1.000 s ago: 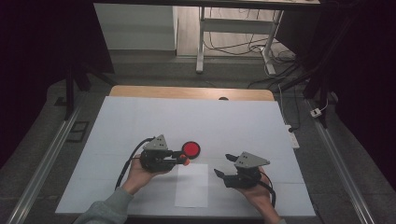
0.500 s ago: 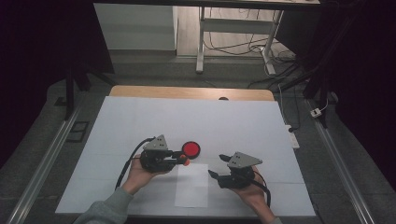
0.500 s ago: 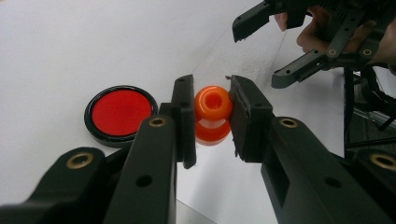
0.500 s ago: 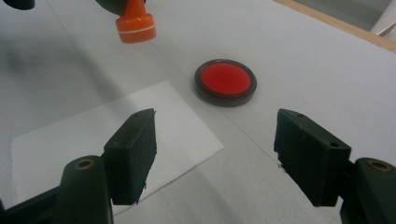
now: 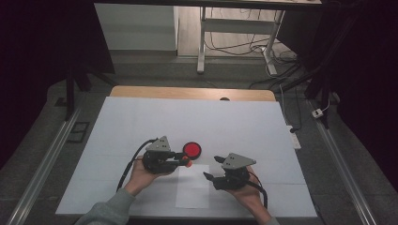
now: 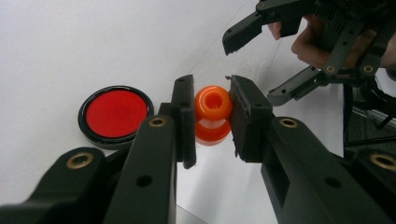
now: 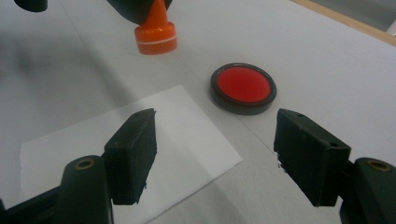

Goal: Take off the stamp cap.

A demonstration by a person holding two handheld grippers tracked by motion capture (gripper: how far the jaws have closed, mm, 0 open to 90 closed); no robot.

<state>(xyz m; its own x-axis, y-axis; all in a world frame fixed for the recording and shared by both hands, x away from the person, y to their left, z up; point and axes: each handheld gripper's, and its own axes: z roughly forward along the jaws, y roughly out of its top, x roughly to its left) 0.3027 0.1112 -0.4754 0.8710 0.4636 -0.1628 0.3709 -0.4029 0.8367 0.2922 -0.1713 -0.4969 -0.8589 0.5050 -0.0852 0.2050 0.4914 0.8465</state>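
Left gripper (image 6: 212,116): jaws closed on the orange stamp (image 6: 213,114), pads pressing its narrow neck from both sides.
Orange stamp: upright, its wide base down at the worktop (image 5: 141,122), just past the far edge of the white paper sheet (image 5: 193,186).
Red ink pad (image 5: 191,150): round, black-rimmed, lying flat just beside the stamp.
Right gripper (image 7: 215,154): jaws wide apart, nothing between them, hovering over the paper's right side and facing the pad.
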